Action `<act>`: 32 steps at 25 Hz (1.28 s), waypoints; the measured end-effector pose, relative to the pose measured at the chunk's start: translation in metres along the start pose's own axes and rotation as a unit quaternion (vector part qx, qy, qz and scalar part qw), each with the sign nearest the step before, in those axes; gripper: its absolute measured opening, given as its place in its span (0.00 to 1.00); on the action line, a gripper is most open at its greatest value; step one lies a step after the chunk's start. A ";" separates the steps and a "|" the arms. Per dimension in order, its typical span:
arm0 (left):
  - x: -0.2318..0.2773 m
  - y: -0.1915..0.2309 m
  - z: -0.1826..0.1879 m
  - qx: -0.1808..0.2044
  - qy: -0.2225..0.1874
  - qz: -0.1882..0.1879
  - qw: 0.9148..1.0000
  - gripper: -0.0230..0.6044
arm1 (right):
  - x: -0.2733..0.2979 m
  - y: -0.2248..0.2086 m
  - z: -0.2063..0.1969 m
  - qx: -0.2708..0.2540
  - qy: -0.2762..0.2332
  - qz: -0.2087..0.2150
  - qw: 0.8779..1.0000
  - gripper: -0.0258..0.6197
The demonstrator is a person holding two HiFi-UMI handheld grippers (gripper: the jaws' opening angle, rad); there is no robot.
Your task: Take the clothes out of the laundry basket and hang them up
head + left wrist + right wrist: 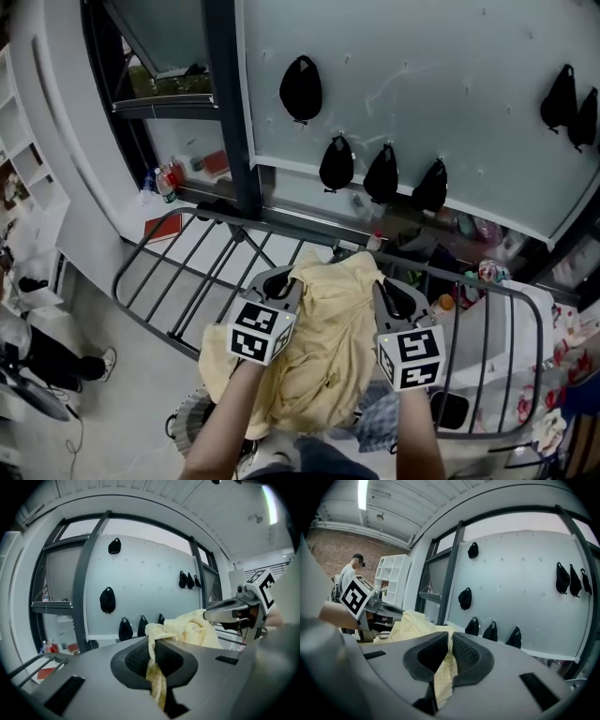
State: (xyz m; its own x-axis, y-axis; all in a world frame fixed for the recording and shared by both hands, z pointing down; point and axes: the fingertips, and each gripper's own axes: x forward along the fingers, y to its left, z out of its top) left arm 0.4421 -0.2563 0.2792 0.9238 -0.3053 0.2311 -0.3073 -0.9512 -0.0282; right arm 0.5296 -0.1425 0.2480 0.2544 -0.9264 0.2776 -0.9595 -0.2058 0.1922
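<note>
Pale yellow garment (330, 347), crumpled woven cloth, held up over the middle of the grey metal drying rack (176, 274), its lower part hanging past the rack's near edge and its top edge spread between the two tools. Left gripper (152, 657): jaws closed tight on a fold of the yellow cloth, which rises between the ribbed pads and trails down behind them; positioned above the rack's left-hand bars, marker cube facing up. Right gripper (449, 654): jaws clamped on another fold of the same cloth, a strip of it showing in the narrow slit between the pads; positioned above the rack toward its right wing. Both tools sit side by side, apart, each carried on a forearm (225, 422) reaching in from the rack's near side. Pale wall panel (422, 84) beyond the rack's far side, hung with black pouches (301, 89): one high, three in a low row just above the far rail, others toward the upper right. Dark window post (225, 103) behind the rack's far left corner. Bottles (165, 183) on the ledge just past that corner. White shelving (19, 141) well to the rack's left. Blue-grey cloth (380, 427) under the garment's lower right edge, at the rack's near side
</note>
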 end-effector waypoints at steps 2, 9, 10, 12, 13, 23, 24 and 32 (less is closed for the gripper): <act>0.008 -0.002 -0.022 0.003 0.034 0.002 0.999 0.08 | 0.008 0.000 -0.018 -0.002 0.025 0.004 1.000 0.09; 0.015 0.003 -0.073 -0.006 0.107 0.019 0.994 0.21 | 0.022 0.006 -0.059 0.004 0.087 0.019 0.996 0.12; 0.015 0.003 -0.077 -0.011 0.115 0.018 0.993 0.29 | 0.022 0.006 -0.063 0.007 0.093 0.020 0.995 0.12; 0.014 0.002 -0.083 -0.021 0.128 0.010 0.991 0.36 | 0.023 0.008 -0.070 0.012 0.103 0.020 0.994 0.16; 0.012 0.002 -0.086 -0.025 0.133 0.006 0.991 0.39 | 0.024 0.008 -0.072 0.015 0.106 0.019 0.994 0.21; -0.003 -0.003 -0.075 -0.038 0.101 -0.001 0.994 0.45 | 0.007 0.004 -0.059 0.040 0.078 -0.005 0.996 0.35; -0.005 -0.004 -0.071 -0.037 0.093 -0.002 0.995 0.45 | 0.005 0.004 -0.056 0.041 0.073 -0.008 0.996 0.35; -0.032 -0.026 -0.032 -0.028 0.023 -0.020 0.999 0.45 | -0.037 0.010 -0.024 0.062 0.006 -0.026 0.998 0.35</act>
State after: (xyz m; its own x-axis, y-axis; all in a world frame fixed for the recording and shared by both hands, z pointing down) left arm 0.4136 -0.2201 0.3033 0.9243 -0.2638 0.2757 -0.2843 -0.9580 0.0365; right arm 0.5134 -0.1026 0.2626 0.3042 -0.9097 0.2826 -0.9526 -0.2908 0.0895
